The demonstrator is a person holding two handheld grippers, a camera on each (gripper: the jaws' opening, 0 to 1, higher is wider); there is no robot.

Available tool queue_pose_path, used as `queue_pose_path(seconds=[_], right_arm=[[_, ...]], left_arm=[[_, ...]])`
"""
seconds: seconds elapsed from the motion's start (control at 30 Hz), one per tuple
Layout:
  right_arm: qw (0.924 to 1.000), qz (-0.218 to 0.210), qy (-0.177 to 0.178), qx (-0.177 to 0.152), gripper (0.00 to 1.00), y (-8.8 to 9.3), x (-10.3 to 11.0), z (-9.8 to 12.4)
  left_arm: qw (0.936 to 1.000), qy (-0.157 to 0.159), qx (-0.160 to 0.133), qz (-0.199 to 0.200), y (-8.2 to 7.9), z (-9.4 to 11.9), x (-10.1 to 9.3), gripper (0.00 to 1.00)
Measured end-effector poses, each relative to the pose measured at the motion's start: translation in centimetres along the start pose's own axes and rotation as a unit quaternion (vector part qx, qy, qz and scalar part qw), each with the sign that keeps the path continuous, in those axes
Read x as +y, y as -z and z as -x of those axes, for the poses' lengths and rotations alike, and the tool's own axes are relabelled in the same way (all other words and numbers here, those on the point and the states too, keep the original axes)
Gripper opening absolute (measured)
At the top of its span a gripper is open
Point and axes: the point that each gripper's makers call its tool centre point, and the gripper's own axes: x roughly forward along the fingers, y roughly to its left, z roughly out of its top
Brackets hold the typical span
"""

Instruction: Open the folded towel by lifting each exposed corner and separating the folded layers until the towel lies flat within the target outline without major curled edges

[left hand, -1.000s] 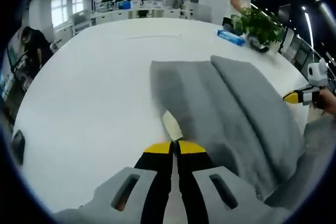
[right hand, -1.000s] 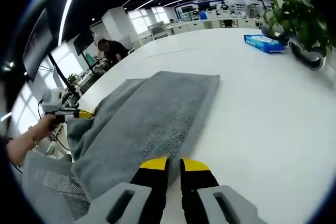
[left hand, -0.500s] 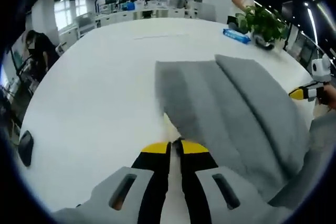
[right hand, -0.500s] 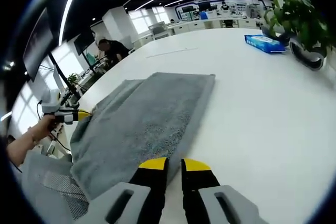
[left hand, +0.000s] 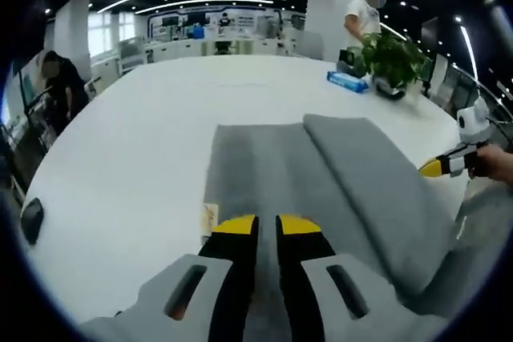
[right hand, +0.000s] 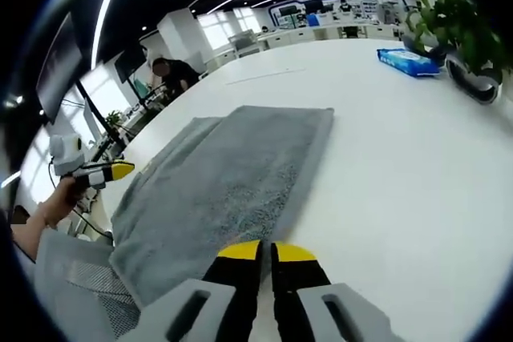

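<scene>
Lying folded on glossy white table point(left hand: 120, 142), nubby grey towel point(left hand: 321, 174); left gripper point(left hand: 267, 226) slightly parted above it; right gripper point(right hand: 266, 252) clenched, empty; potted plant point(right hand: 457, 30), blue packet point(right hand: 409, 60) beyond

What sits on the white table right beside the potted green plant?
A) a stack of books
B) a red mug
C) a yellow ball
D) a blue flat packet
D: a blue flat packet lies on the white table just next to the potted green plant, beyond the grey towel.
</scene>
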Motion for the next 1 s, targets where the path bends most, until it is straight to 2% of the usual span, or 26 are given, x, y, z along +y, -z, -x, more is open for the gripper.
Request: queue_pose_path(seconds=[0.1, 0.3, 0.33, 0.37, 0.4, 0.43, 0.47, 0.5, 0.53, 0.6, 0.7, 0.83, 1.0], right_arm=[[1.0, 0.006, -0.001, 0.002, 0.0, 0.0, 0.1, 0.0], [0.9998, 0.016, 0.006, -0.006, 0.0, -0.4, 0.0, 0.1], [0.9998, 0.012, 0.007, -0.011, 0.05, -0.6, 0.0, 0.1], [0.9998, 0.003, 0.009, -0.016, 0.14, -0.8, -0.1, 0.0], [0.9998, -0.001, 0.007, -0.017, 0.2, -0.8, 0.0, 0.0], [0.9998, -0.009, 0.004, -0.017, 0.23, -0.7, 0.1, -0.2], [0.9999, -0.015, -0.003, -0.006, 0.22, -0.2, 0.3, -0.4], [1.0, -0.008, -0.005, 0.004, 0.17, 0.1, 0.5, -0.5], [0.9997, 0.02, -0.005, 0.016, 0.11, 0.4, 0.6, -0.6], [0.9995, 0.029, -0.002, 0.012, 0.06, 0.2, 1.0, -0.8], [0.9984, 0.054, 0.001, 0.014, 0.04, 0.1, 1.1, -0.8], [0.9989, 0.047, 0.002, 0.004, 0.01, -0.4, 0.9, -0.1], [0.9986, 0.05, 0.014, 0.003, 0.0, -0.5, 0.1, 0.3]], left_arm=[[0.9996, 0.007, 0.017, -0.019, 0.9, -0.9, -1.0, 0.08], [0.9959, -0.003, 0.048, -0.077, 2.4, -1.7, -0.6, 0.04], [0.9934, -0.002, 0.066, -0.094, 3.1, -1.7, -0.5, 0.03], [0.9923, -0.004, 0.044, -0.116, 2.8, -2.8, -0.2, 0.02], [0.9911, -0.002, 0.038, -0.128, 2.7, -3.3, -0.1, 0.02], [0.9899, -0.006, 0.045, -0.134, 2.9, -2.3, -0.1, 0.01], [0.9861, -0.002, 0.048, -0.159, 3.1, -2.1, -0.2, 0.0], [0.9828, -0.008, 0.049, -0.178, 2.8, -1.9, -0.4, 0.0], [0.9769, -0.009, 0.056, -0.206, 2.7, -1.8, -0.6, 0.0], [0.9693, -0.012, 0.062, -0.238, 2.6, -1.8, -0.9, 0.0], [0.9689, -0.013, 0.064, -0.239, 2.6, -1.9, -0.9, 0.0], [0.9653, -0.02, 0.07, -0.251, 2.6, -1.9, -0.8, 0.0], [0.9661, -0.025, 0.072, -0.247, 2.6, -1.9, -0.5, 0.0]])
